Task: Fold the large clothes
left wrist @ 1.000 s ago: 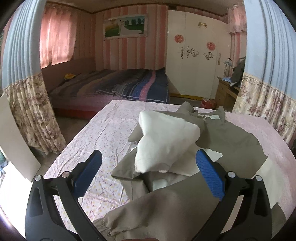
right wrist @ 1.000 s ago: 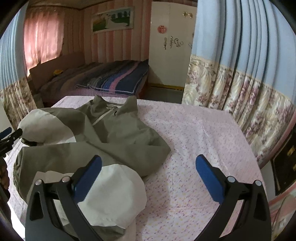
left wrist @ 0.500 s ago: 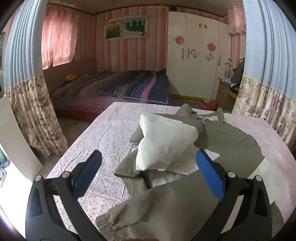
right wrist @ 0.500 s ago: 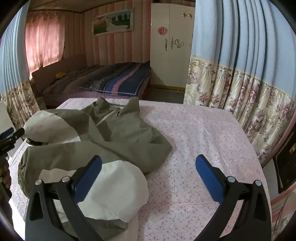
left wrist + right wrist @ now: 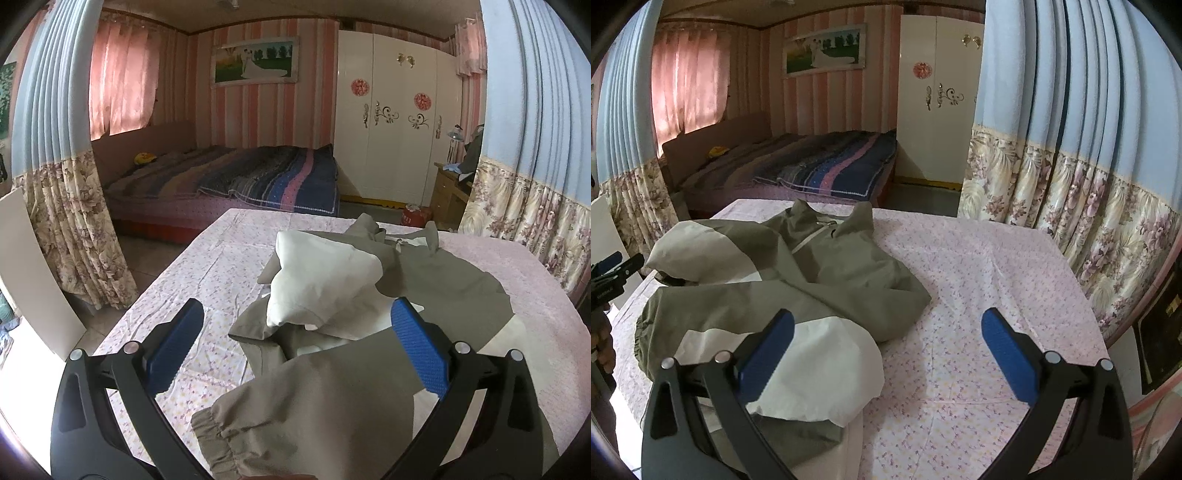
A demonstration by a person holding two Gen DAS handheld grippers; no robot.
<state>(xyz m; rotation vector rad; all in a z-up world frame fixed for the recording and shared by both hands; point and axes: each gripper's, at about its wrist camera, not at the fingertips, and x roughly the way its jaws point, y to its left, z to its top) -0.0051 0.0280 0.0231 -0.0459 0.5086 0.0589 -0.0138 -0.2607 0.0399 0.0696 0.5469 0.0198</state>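
Note:
An olive and cream jacket [image 5: 436, 288] lies crumpled on a table covered in a pink floral cloth [image 5: 218, 266]. One sleeve with an elastic cuff [image 5: 218, 432] stretches toward me, and the collar points to the far end. My left gripper [image 5: 295, 343] is open above the near sleeve and holds nothing. In the right wrist view the jacket [image 5: 846, 273] fills the left half of the table [image 5: 990, 280]. My right gripper [image 5: 886, 343] is open over the cream hem and the bare cloth. The left gripper [image 5: 613, 266] shows at the left edge of that view.
Flowered blue curtains [image 5: 1071, 155] hang close on the right and another curtain [image 5: 62, 192] on the left. A white board [image 5: 33, 273] leans by the left table edge. Beyond the table are a bed [image 5: 236, 181] and a white wardrobe [image 5: 395, 122].
Both grippers have drawn back and risen slightly, so the jacket sits a little lower and farther in each view. The jacket itself has not moved. Both stay open.

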